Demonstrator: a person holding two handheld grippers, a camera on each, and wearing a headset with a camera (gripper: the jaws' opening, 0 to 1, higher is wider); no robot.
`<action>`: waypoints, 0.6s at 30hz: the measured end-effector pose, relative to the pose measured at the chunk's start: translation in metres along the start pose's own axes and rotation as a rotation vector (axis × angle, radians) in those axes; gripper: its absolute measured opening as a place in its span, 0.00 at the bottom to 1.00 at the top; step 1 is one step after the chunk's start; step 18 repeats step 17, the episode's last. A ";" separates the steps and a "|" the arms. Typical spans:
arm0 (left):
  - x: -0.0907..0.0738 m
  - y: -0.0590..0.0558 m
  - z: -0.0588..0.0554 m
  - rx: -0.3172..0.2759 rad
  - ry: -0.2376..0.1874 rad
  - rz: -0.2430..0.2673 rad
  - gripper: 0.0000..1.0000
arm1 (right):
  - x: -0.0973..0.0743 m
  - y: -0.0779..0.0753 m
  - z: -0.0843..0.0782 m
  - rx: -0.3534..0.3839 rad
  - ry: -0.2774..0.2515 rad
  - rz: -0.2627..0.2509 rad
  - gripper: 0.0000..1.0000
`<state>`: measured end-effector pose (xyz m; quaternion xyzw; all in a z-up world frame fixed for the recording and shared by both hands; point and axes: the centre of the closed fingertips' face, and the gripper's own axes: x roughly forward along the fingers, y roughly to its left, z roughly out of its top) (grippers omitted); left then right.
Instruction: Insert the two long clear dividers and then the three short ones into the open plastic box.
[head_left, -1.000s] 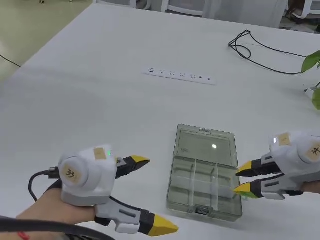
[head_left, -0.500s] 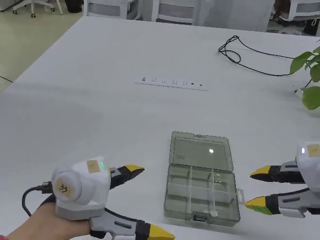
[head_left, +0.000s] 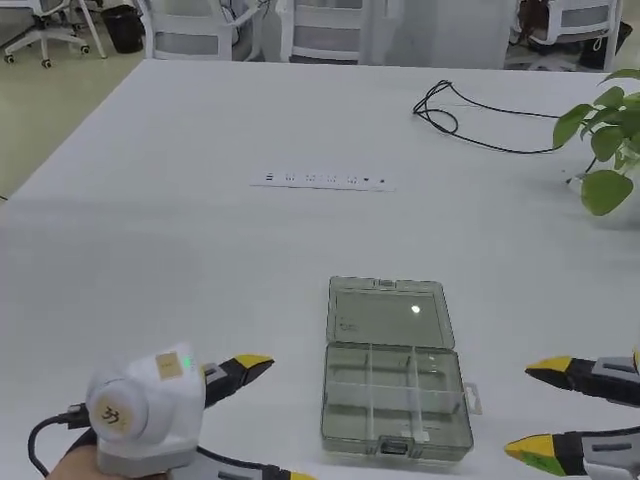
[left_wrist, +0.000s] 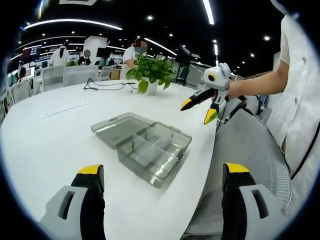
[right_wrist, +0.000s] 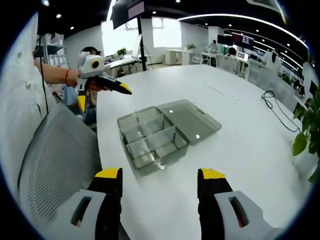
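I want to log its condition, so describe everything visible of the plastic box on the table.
The plastic box is rectangular, of smoky see-through plastic. It lies open, its hinged lid flat on the white table on the far side. Clear dividers stand inside, splitting it into several compartments. A small latch sits on the near wall. It rests level near the table's edge, touched by the table alone.

Open office (swivel chairs (head_left: 190, 40), long white table (head_left: 180, 250)).
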<state>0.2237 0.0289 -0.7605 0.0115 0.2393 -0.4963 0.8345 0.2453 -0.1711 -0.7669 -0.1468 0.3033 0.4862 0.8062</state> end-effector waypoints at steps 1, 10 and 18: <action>0.000 0.001 -0.001 -0.002 0.001 0.001 1.00 | 0.000 0.000 -0.001 0.005 -0.006 -0.004 0.65; 0.002 0.002 -0.005 -0.006 0.017 0.006 1.00 | -0.006 -0.004 -0.020 0.046 -0.003 -0.041 0.70; 0.003 0.006 -0.007 -0.007 0.018 0.012 1.00 | -0.008 -0.009 -0.022 0.056 -0.004 -0.053 0.71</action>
